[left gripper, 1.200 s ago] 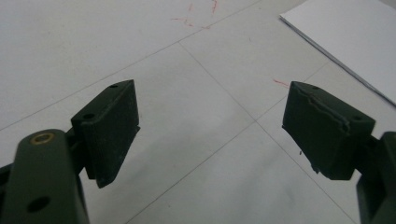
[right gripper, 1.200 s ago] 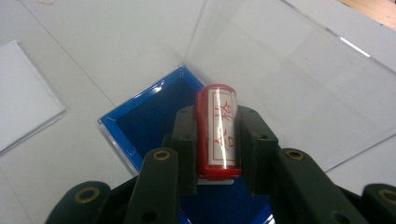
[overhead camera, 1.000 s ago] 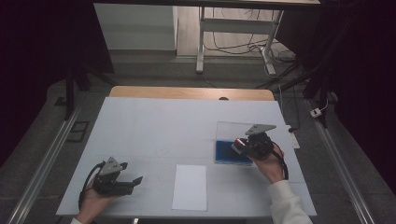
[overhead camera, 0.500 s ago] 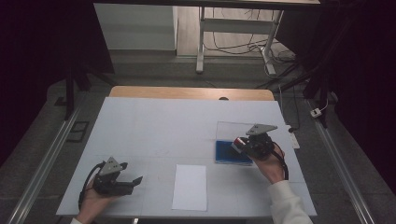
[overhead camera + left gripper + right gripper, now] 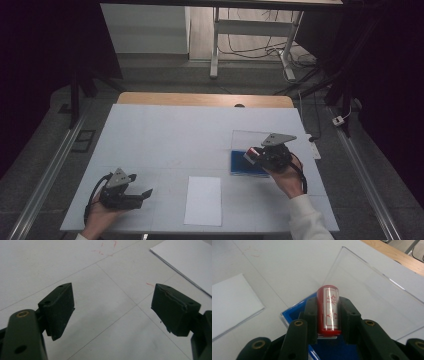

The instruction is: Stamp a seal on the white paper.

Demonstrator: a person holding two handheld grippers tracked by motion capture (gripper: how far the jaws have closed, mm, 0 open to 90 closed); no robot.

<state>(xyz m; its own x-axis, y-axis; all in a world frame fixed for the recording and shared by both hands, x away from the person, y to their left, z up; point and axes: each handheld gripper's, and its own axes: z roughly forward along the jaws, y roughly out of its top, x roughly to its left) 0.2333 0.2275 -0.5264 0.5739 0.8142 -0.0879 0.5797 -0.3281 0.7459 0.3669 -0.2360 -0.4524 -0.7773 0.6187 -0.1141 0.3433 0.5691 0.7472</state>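
Note:
My right gripper (image 5: 328, 312) is shut on a red stamp (image 5: 328, 310) with a white label printed in red; the stamp points away from me between the two black pads. It hovers over a blue ink pad (image 5: 294, 316) in a case with a clear lid (image 5: 374, 297) folded open behind it. From above, the right gripper (image 5: 256, 155) sits over the blue pad (image 5: 240, 165) at the table's right. My left gripper (image 5: 112, 310) stands open with nothing between its pads, low over the white table; from above the left gripper (image 5: 145, 194) rests near the front left.
A white sheet of paper (image 5: 203, 200) lies near the front edge between the two hands, and its corner (image 5: 187, 260) lies to the right in the left gripper view. The white table top (image 5: 165, 135) has faint lines and small red marks. A wooden strip (image 5: 200, 99) runs along the far edge.

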